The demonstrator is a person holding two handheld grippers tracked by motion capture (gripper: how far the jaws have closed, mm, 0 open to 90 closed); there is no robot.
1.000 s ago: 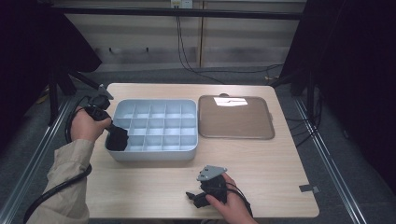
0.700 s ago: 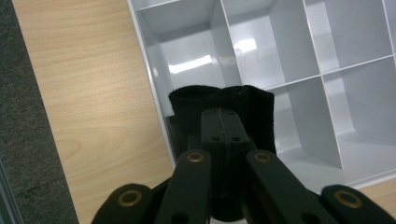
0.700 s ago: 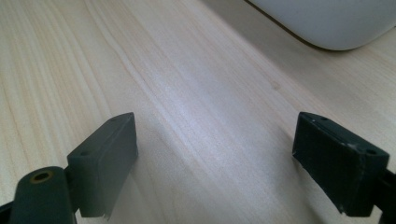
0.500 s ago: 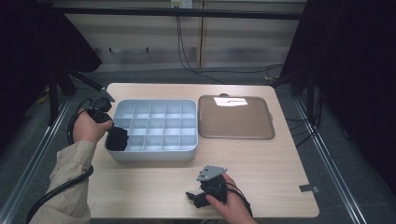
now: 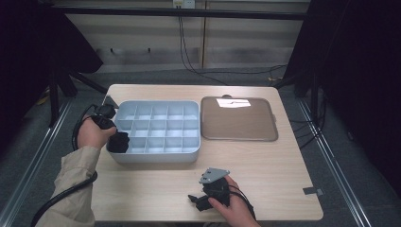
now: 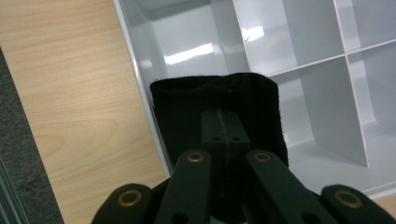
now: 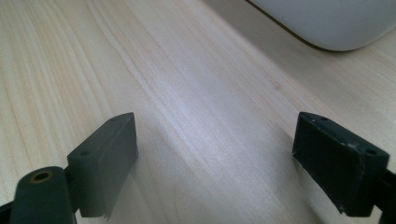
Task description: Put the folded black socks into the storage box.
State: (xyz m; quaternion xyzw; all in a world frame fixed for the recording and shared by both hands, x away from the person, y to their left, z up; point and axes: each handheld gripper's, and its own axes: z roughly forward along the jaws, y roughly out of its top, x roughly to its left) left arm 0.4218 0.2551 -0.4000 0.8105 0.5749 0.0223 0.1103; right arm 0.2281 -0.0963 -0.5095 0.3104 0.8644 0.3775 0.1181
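A black folded cloth (image 6: pixel 187 107) hangs over the near-left corner compartment of a grey divided box (image 6: pixel 299 65). My left gripper (image 6: pixel 224 126) is shut on the cloth, its jaws pressed together on the fabric. From above, the cloth (image 5: pixel 118 142) lies at the left front corner of the box (image 5: pixel 156 158), with the left gripper (image 5: pixel 112 132) just above it in the person's hand. My right gripper (image 5: pixel 195 201) rests low near the table's front edge. Its jaws stand wide apart over bare wood, and the right gripper (image 7: pixel 215 154) holds nothing.
A shallow grey tray (image 5: pixel 239 120) with a brown inside lies right of the box. The box's other compartments look empty. A cable trails from the left hand off the table's left side. Part of the box's rounded white wall (image 7: pixel 327 23) shows ahead of the right gripper.
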